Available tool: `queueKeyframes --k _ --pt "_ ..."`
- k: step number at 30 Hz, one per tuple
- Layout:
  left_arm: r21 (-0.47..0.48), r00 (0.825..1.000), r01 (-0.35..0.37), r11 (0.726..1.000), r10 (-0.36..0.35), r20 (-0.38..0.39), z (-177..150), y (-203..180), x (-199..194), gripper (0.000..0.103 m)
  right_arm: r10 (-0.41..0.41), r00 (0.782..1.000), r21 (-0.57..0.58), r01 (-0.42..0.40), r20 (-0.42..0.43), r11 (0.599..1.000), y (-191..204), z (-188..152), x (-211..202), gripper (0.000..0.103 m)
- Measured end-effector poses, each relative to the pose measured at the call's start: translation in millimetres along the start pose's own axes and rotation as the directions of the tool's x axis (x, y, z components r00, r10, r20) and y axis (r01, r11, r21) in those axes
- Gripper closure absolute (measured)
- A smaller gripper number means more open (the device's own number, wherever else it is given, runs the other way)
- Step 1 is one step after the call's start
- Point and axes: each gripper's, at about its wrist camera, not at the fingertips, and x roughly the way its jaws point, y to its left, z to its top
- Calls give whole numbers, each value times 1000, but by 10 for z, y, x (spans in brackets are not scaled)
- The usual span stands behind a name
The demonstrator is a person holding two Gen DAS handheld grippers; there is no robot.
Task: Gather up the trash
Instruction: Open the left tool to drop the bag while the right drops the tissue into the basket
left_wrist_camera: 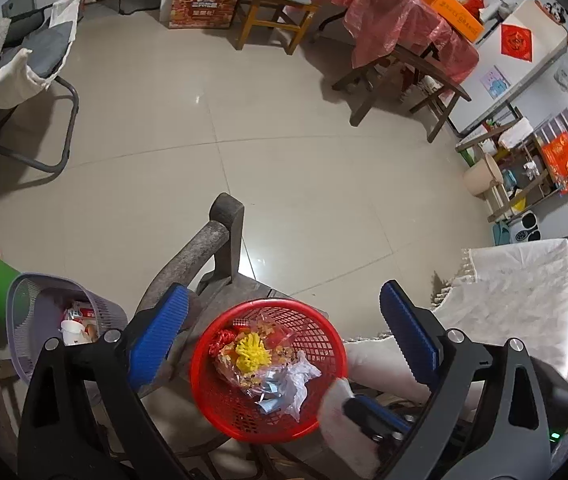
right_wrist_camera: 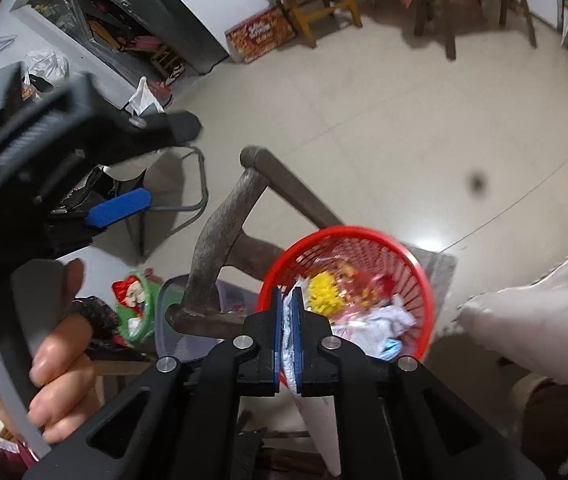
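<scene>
Clearly light and soft, the tissue (right_wrist_camera: 289,336) sits pinched in the right gripper (right_wrist_camera: 288,334), lower centre, above the red basket (right_wrist_camera: 423,280); left gripper (left_wrist_camera: 284,340) gapes empty.

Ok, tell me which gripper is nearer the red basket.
Right. The right gripper, shut on a white tissue, sits at the rim of the red basket; the left gripper hangs open above it.

red basket (left_wrist_camera: 268,364) open above; wooden chair arm (left_wrist_camera: 196,264) crowds its left.
</scene>
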Motion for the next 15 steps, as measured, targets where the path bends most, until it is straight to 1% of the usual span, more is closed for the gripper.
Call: queueKeyframes --k 1,2,3,5,10,13,15 --pt "-5 1000 0 1000 0 1 4 11 4 10 8 1000 6 -8 -7 1000 -31 -6 25 93" --pt "-7 1000 -2 1000 2 0 -1 13 8 10 11 1000 10 -11 -9 1000 -44 -13 33 85" --pt "-8 1000 -3 1000 3 -1 1 16 14 10 9 1000 14 -9 -5 1000 -58 -14 37 74" --pt "-5 1000 -4 1000 4 -6 0 19 31 10 -5 1000 9 5 8 1000 -60 -15 16 69" --pt "19 1000 -8 1000 8 -19 -35 -46 68 10 -24 999 -10 25 29 1000 -62 -27 -78 69" --pt "34 1000 -13 999 14 -23 -53 -80 85 10 -67 997 -34 69 43 997 -51 -75 -154 69" --pt "47 999 -16 999 18 -31 -67 -108 107 10 -88 995 -45 91 51 995 -56 -138 -213 65"
